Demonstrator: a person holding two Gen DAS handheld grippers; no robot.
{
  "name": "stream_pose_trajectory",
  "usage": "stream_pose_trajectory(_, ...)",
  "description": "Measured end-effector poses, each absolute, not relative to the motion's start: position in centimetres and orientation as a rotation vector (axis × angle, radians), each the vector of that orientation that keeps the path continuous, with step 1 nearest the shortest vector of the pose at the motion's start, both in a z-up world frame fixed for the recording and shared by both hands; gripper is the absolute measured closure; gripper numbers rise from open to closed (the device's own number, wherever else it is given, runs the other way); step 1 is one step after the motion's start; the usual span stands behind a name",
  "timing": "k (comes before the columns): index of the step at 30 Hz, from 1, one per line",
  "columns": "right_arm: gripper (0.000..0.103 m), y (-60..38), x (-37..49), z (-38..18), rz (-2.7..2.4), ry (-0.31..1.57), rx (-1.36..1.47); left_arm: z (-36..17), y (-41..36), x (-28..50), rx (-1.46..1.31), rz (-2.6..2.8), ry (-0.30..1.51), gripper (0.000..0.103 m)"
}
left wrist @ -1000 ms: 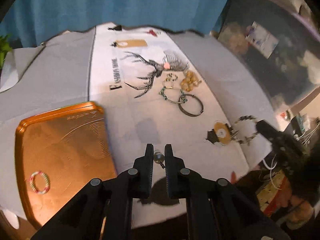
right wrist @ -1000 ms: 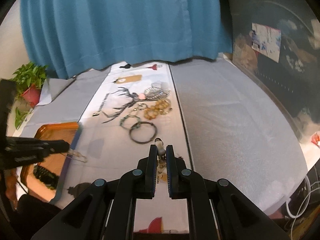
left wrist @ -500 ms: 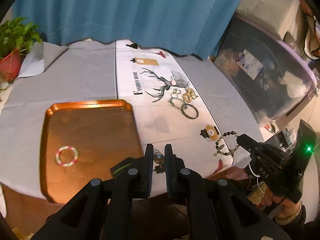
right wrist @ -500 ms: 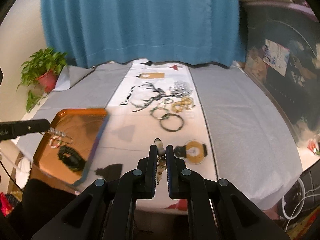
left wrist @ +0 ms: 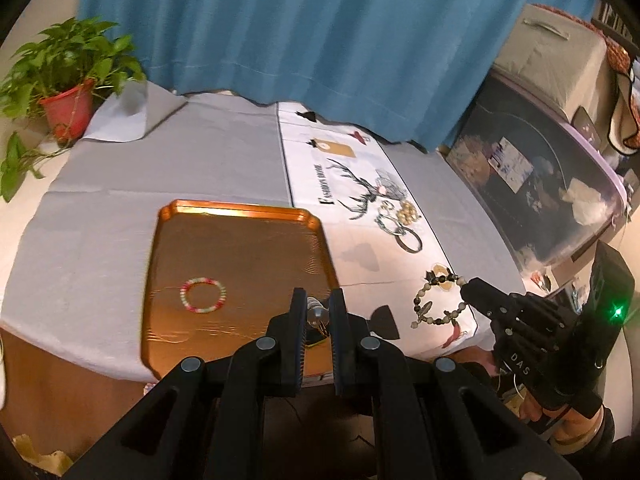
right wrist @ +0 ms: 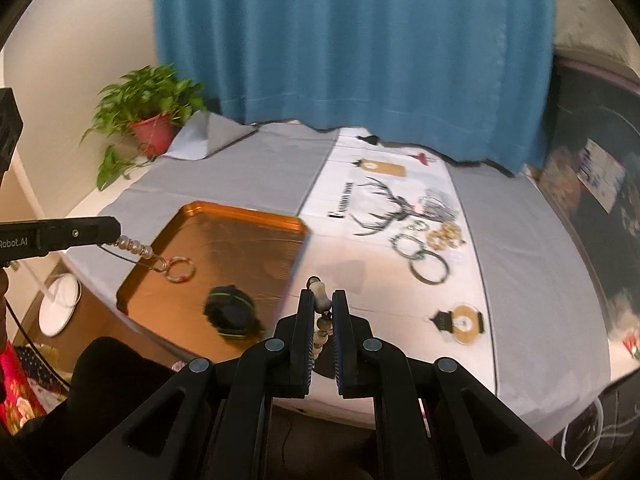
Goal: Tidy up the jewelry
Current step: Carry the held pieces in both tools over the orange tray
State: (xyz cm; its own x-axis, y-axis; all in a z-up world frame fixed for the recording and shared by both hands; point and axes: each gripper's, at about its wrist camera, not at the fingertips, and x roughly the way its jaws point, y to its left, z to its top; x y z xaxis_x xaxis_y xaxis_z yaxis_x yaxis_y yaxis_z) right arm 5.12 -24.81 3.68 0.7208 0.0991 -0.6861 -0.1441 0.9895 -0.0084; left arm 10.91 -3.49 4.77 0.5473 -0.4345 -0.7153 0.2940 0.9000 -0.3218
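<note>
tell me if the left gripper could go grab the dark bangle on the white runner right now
Probably not yet. The left gripper is shut on a silver bead charm piece over the orange tray. The path to the dark bangle looks clear, but it must unload first.

Table (left wrist: pixel 100 216) w/ grey cloth: copper tray (left wrist: pixel 240 216), jewelry pile (left wrist: pixel 400 220).

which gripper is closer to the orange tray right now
Left. The left gripper hangs over the orange tray's near right corner; the right gripper is off to the tray's right, above the white runner.
</note>
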Motion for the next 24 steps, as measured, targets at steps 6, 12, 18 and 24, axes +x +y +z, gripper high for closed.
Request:
stream_pose_trajectory(6, 0.094, -22.2, 6.5, 3.5, 0.167, 0.76, -0.094, 4.3, -1.0, 11.4, -0.194, -0.401, 0.887, 0.095)
stream_pose_trajectory(12, 0.094, -20.5, 8.4, 3.0, 0.187, 0.775, -0.116, 3.3, 0.4, 12.6, -0.206, -0.386, 0.898, 0.095)
stream_pose_trajectory(18, 0.094, -19.5, 10.7, 2.4, 0.195, 0.784, -0.126, 2.1, 0.9, 14.4, -0.215, -0.385, 0.919, 0.095)
stream_pose_trajectory(24, 0.094, -18.4, 13.0, 1.8, 0.205, 0.782, -0.136, 1.0, 0.9, 16.1, -0.209, -0.376, 0.938, 0.095)
